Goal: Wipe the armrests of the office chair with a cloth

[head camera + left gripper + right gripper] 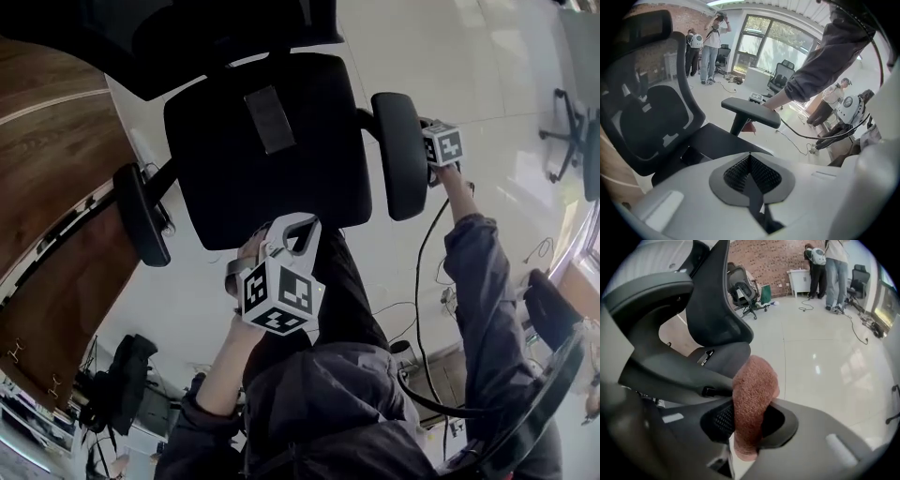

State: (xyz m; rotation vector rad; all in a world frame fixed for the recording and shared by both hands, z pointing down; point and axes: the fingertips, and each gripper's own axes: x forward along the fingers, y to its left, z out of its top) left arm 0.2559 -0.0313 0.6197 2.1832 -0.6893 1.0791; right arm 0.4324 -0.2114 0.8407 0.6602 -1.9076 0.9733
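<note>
**Cloth** [754, 390]: reddish-brown terry, nubbly, bunched into a thick rounded roll. Long axis along the jaws, free end pointing away from the tool. Sits clamped tight in the right tool [749, 425], just beside the outer edge of the right armrest [401, 155]; contact unclear.

**Right armrest:** smooth dark oval pad, long axis near to far.

**Left tool** [292, 234]: jaws pressed together on nothing, ribbed pads meeting. Hovers at the near edge of the black chair seat [267, 141].

**Left armrest** [142, 214]: same shape, close against the curved wooden desk [56, 187].

**Floor** [497, 84]: glossy, pale, open to the right, with a black cable [417, 281] trailing across.
</note>
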